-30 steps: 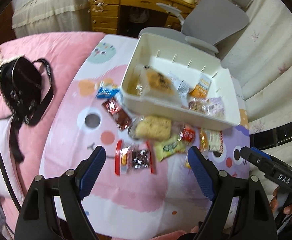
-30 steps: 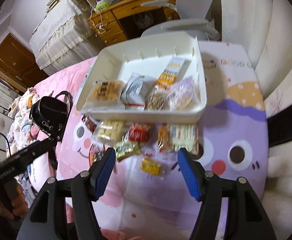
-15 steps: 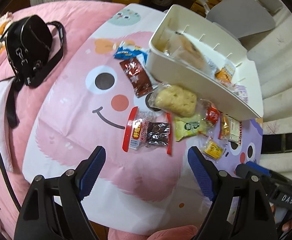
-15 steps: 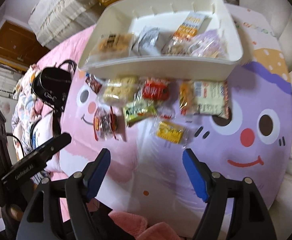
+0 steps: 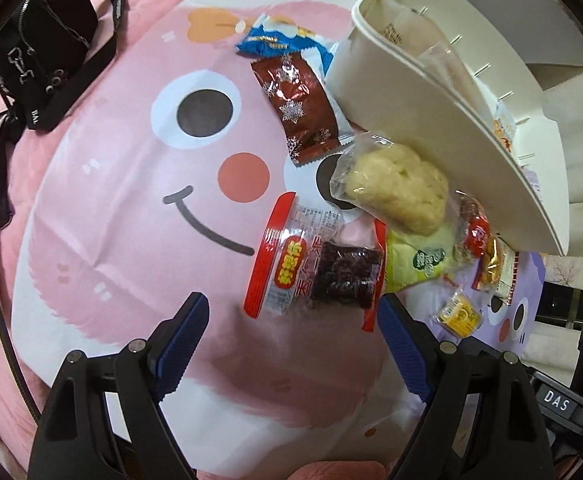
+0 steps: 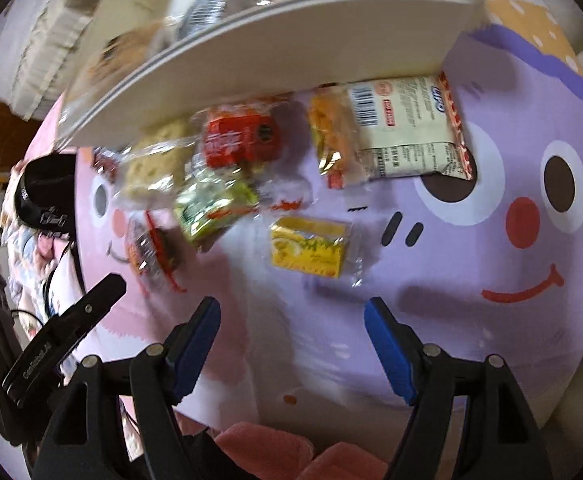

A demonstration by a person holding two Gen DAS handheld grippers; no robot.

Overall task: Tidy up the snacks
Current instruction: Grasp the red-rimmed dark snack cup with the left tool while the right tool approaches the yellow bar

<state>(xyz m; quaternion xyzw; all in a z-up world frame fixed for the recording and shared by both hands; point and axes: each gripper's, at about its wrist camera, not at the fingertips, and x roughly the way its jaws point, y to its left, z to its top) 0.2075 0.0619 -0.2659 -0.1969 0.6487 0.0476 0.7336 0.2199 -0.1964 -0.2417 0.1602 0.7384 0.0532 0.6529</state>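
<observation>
Blue-padded left tongs (image 5: 293,322) gape empty, having dropped much closer to the bedspread (image 5: 103,216) within the last second; the red-edged packet (image 5: 315,268) now lies just beyond their tips at twelve o'clock. Right tongs (image 6: 291,324) are likewise spread and empty, lowered toward the yellow packet (image 6: 309,246) at twelve o'clock. Farther out at one o'clock in the left view sits the white bin (image 5: 443,120), already holding several snacks. Both descents suggest two pickups are imminent.

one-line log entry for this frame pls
left gripper: open, above red packet | right gripper: open, above yellow packet | bin: partly filled
</observation>
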